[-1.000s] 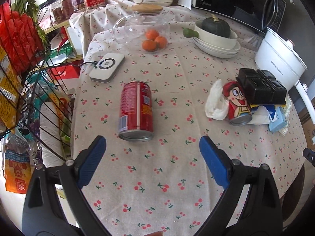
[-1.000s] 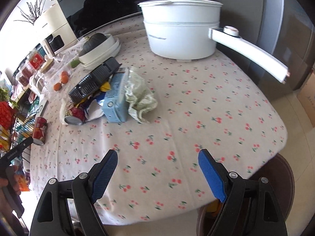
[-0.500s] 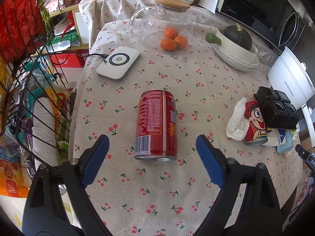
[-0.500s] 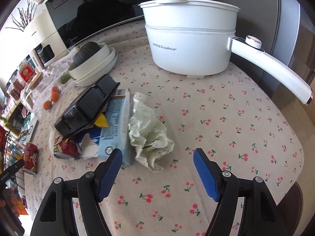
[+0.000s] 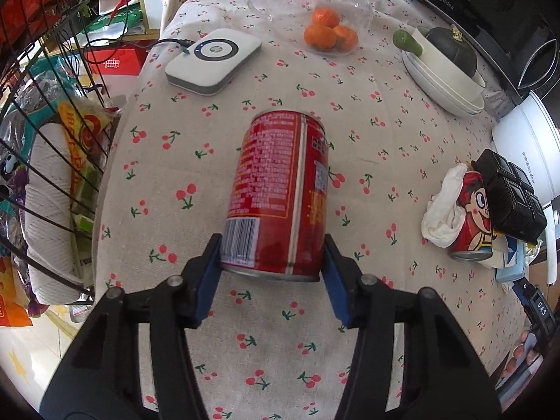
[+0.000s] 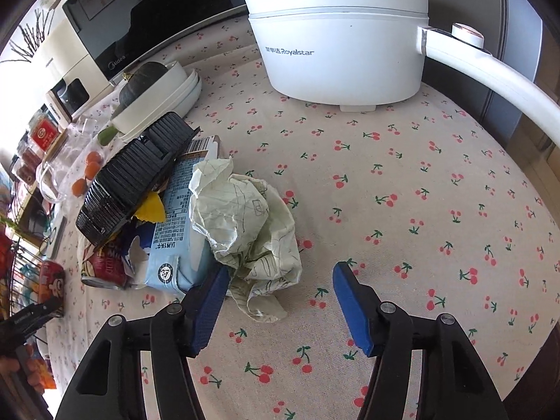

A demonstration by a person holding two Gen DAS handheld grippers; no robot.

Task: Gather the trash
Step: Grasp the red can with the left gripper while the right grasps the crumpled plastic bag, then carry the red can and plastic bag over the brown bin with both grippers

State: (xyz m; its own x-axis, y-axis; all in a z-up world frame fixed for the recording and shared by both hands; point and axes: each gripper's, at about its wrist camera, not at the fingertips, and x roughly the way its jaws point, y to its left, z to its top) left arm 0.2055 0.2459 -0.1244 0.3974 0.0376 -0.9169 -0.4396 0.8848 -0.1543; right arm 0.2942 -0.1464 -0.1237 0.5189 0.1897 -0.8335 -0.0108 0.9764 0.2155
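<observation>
A red drink can (image 5: 280, 192) lies on its side on the cherry-print tablecloth. My left gripper (image 5: 273, 262) has its blue pads against both sides of the can's near end. A crumpled pale paper wrapper (image 6: 248, 224) lies next to a blue carton (image 6: 178, 220), a black plastic tray (image 6: 136, 175) and a cartoon can (image 6: 103, 266). My right gripper (image 6: 280, 301) is open, its left pad at the wrapper's near edge. The same pile shows in the left wrist view, with the cartoon can (image 5: 474, 217) and a white tissue (image 5: 442, 206).
A white electric pot (image 6: 339, 35) with a long handle stands behind the pile. Stacked white plates with a squash (image 5: 444, 73), a glass jar with oranges (image 5: 329, 31) and a white charger (image 5: 213, 59) stand further back. A wire basket (image 5: 45, 161) hangs off the table's left edge.
My left gripper moved forward and closed its pads onto the red can. My right gripper moved forward to the crumpled wrapper and narrowed a little.
</observation>
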